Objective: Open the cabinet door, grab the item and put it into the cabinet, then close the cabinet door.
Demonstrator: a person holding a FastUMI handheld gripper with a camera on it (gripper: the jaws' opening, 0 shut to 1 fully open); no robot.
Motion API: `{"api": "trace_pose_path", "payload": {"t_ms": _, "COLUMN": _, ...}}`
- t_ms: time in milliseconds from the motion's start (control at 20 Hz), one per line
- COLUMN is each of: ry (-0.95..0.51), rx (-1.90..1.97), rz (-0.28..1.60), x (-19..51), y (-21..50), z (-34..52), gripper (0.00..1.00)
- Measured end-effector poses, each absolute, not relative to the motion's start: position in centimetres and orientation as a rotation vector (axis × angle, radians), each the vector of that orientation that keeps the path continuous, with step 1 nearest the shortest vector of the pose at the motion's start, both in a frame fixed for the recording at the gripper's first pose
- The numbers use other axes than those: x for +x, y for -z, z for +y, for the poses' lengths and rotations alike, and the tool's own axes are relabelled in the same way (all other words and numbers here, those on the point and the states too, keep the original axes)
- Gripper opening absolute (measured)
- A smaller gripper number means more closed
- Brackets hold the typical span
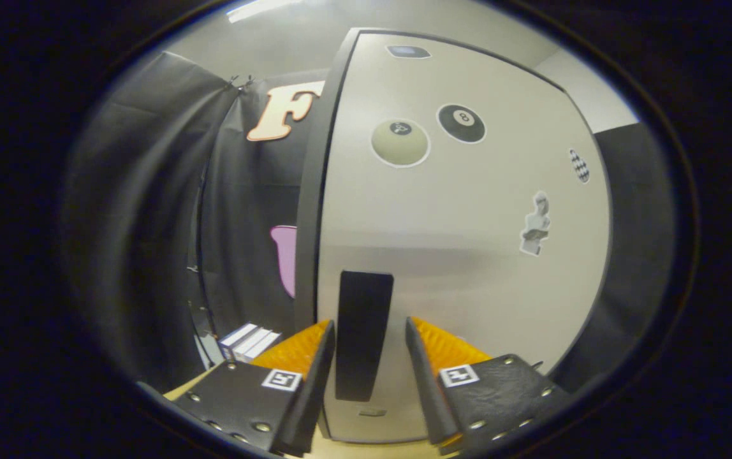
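While the door is shut and nothing has gone in, the order of things from left to right begins with the dark wall cloth [149, 210], then a small stack of flat pale boxes [248, 341] lying low on the table [194, 382] just beyond the left finger; whether these are the item to be stored I cannot tell. Next comes the cabinet door [461, 255], a pale, smooth, upright panel with a dark edge, carrying stickers: two billiard balls [430, 134] side by side near the top, a checkered one and a small figure further right. Its handle [361, 335] is a dark vertical bar set low on the left part of the panel, and it stands between the two fingers of the claw [369, 331], which is spread with a gap showing on either side of the bar, so neither finger seems to press on it. By my judgement the panel is stiff and light on its hinges but too slick to pull by its face; the bar is rigid and is the place to pinch, around its middle, then draw back in an arc. What the cabinet holds is hidden behind the closed door.
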State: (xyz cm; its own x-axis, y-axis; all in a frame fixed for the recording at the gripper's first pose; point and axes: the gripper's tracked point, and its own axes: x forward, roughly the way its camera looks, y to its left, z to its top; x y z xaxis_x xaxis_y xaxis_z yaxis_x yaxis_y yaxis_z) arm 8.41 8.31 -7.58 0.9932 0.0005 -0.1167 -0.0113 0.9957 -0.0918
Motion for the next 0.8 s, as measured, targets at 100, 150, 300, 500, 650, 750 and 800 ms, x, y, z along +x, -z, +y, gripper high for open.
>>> {"api": "trace_pose_path", "payload": {"t_ms": 100, "ry": -0.018, "rx": -0.092, "rz": 0.119, "x": 8.3, "y": 7.6, "z": 8.5, "gripper": 0.55}}
{"api": "trace_pose_path", "payload": {"t_ms": 150, "ry": -0.044, "rx": -0.081, "rz": 0.127, "x": 8.7, "y": 8.0, "z": 9.3, "gripper": 0.51}}
{"api": "trace_pose_path", "payload": {"t_ms": 300, "ry": -0.038, "rx": -0.071, "rz": 0.135, "x": 8.7, "y": 7.9, "z": 9.1, "gripper": 0.29}}
{"api": "trace_pose_path", "payload": {"t_ms": 500, "ry": -0.052, "rx": -0.072, "rz": 0.142, "x": 8.3, "y": 8.0, "z": 9.2, "gripper": 0.2}}
{"api": "trace_pose_path", "payload": {"t_ms": 650, "ry": -0.068, "rx": -0.076, "rz": 0.149, "x": 7.7, "y": 8.0, "z": 9.2, "gripper": 0.2}}
{"api": "trace_pose_path", "payload": {"t_ms": 750, "ry": -0.083, "rx": -0.091, "rz": 0.144, "x": 7.0, "y": 7.9, "z": 9.1, "gripper": 0.2}}
{"api": "trace_pose_path", "payload": {"t_ms": 800, "ry": -0.082, "rx": -0.051, "rz": 0.137, "x": 6.1, "y": 7.3, "z": 9.1, "gripper": 0.2}}
